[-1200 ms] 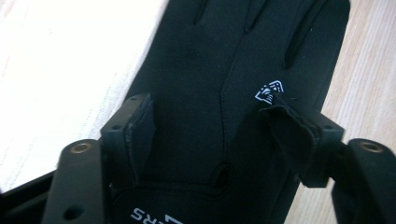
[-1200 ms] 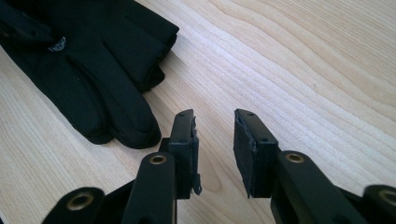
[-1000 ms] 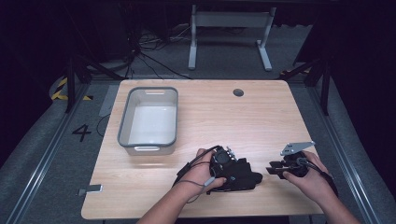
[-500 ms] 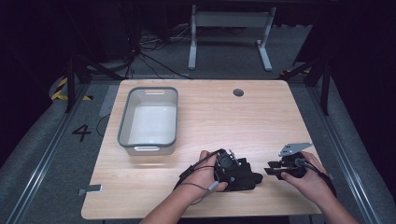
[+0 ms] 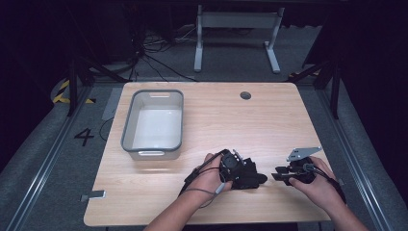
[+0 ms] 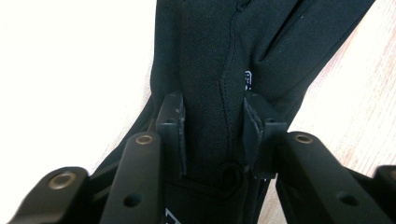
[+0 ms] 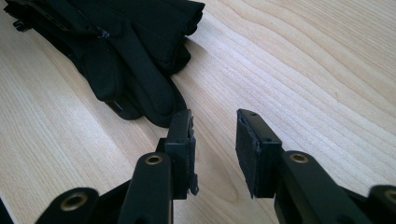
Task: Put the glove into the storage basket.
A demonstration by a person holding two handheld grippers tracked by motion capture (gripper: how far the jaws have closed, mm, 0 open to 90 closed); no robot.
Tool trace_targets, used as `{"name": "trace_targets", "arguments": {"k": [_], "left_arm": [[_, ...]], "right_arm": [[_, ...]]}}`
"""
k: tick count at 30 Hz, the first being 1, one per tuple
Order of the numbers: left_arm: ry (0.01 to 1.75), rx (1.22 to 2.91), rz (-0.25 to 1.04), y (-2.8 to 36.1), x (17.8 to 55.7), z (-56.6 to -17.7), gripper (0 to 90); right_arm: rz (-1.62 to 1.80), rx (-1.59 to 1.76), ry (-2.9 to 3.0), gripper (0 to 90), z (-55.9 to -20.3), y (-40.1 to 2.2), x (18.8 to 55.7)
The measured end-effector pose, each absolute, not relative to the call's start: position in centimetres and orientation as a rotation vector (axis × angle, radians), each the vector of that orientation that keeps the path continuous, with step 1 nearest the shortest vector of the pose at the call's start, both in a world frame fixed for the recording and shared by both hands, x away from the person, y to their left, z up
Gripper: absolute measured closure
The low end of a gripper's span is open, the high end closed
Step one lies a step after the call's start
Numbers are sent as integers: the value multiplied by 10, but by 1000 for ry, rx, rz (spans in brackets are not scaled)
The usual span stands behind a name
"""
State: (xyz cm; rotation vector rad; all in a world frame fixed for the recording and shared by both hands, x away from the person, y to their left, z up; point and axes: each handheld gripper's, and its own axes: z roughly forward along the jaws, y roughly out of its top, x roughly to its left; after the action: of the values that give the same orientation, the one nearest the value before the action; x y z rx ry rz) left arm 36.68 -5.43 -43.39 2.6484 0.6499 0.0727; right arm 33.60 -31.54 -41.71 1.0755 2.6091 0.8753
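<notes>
A pair of black gloves (image 5: 251, 180) lies on the wooden table (image 5: 240, 125) near the front edge. My left gripper (image 6: 212, 135) sits on it, with both jaws pressed against a fold of glove fabric (image 6: 224, 56) that fills the gap between them. In the high view a hand holds that gripper (image 5: 239, 172) over the gloves. My right gripper (image 7: 215, 140) is open just above the bare wood, a short way from the glove fingertips (image 7: 154, 98), with nothing between its pads. It is right of the gloves in the high view (image 5: 279, 173).
A grey plastic bin (image 5: 127, 139) with a white inside stands empty at the left of the table. A small round cable hole (image 5: 246, 95) is at the back. Dark floor, cables and a metal stand lie beyond the far edge.
The left gripper and the gloves under it have shifted slightly to the right. The right gripper has barely moved.
</notes>
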Motion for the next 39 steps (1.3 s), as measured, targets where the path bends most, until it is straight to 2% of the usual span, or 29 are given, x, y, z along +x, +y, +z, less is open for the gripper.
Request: {"name": "trace_targets", "arguments": {"k": [5, 9, 16, 24, 39], "left_arm": [[696, 2580, -41, -49, 375, -431, 676], [722, 2548, -77, -41, 374, -416, 681], [762, 2506, -78, -27, 367, -394, 680], [727, 2509, -100, -24, 359, -377, 678], [789, 2421, -61, 3, 369, -348, 678]], "right_arm": [[878, 1080, 2604, 680, -417, -318, 337], [884, 1092, 2597, 682, -417, -321, 337], [885, 1097, 2594, 684, -417, -322, 339], [881, 1097, 2603, 681, -419, -320, 340], [884, 1120, 2609, 686, -421, -321, 341]]}}
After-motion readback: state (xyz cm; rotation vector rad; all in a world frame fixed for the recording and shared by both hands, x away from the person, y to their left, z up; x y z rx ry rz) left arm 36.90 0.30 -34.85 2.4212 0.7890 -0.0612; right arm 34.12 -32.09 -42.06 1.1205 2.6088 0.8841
